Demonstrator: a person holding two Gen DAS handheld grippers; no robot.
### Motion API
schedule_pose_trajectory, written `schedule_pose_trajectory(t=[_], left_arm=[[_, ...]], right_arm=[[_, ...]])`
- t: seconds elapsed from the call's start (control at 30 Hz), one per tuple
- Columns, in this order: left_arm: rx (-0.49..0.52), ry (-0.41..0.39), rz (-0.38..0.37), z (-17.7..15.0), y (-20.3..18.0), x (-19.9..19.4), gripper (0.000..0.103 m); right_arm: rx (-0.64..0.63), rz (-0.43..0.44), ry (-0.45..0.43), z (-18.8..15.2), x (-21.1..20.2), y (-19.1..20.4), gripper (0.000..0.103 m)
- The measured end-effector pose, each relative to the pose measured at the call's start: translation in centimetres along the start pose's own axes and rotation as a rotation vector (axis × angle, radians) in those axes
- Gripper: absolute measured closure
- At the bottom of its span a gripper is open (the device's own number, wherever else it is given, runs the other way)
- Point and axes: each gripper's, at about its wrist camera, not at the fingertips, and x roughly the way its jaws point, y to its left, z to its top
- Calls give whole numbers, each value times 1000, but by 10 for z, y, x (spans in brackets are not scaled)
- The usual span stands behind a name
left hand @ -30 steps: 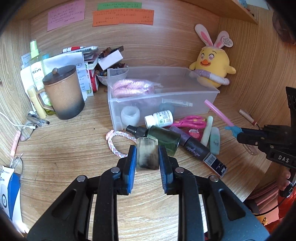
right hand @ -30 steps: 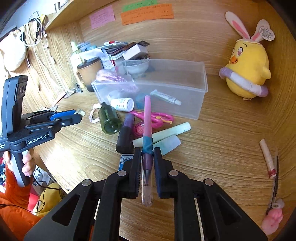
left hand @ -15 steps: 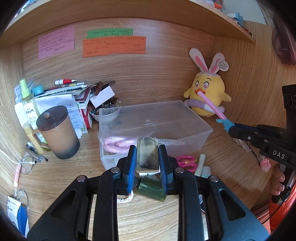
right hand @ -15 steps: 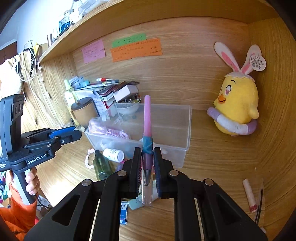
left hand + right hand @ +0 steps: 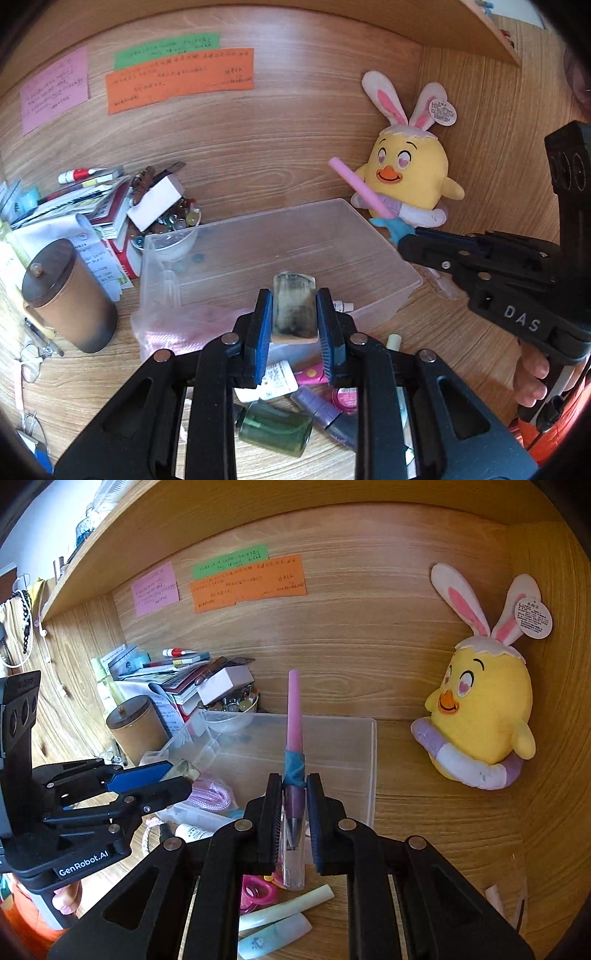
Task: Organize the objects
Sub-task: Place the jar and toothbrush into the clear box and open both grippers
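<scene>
My left gripper [image 5: 294, 295] is shut on a small smoky translucent block [image 5: 294, 312] and hangs above the front of the clear plastic box [image 5: 384, 243]. In the right wrist view the left gripper [image 5: 177, 771] sits at the box's left end. My right gripper [image 5: 294, 779] is shut on a pink pen [image 5: 293, 709] with blue tape and a clear cap; the pen points up over the box [image 5: 371, 760]. In the left wrist view the right gripper [image 5: 402, 236] and its pen [image 5: 362, 188] are at the box's right corner. A pink rope [image 5: 173, 325] lies inside the box.
On the desk before the box lie a green bottle [image 5: 275, 430], a purple tube [image 5: 325, 410], a white bottle [image 5: 275, 380] and pink scissors [image 5: 255, 893]. A plush chick [image 5: 410, 177] sits at the right. A brown lidded mug [image 5: 68, 295] and stacked books [image 5: 110, 206] stand at the left.
Both grippers have risen and moved forward from the clutter on the desk to above the clear box. Each keeps its hold: the block in the left, the pen in the right.
</scene>
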Motion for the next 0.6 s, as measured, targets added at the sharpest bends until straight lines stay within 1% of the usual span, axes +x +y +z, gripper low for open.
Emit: schedule_pose_trajectory(t=[0.17,0.37,0.6], left_arm=[[-3,41,-3,5,2,22,80],[10,66,-1,6,1,39,80],[9,100,-5,6,3,53,80]], right_arm=[[-9,-2,61,2,27,-5,91],[-17,-6,130,-1,54,-11,91],[-32,-16,170,-3,71,-13,91]])
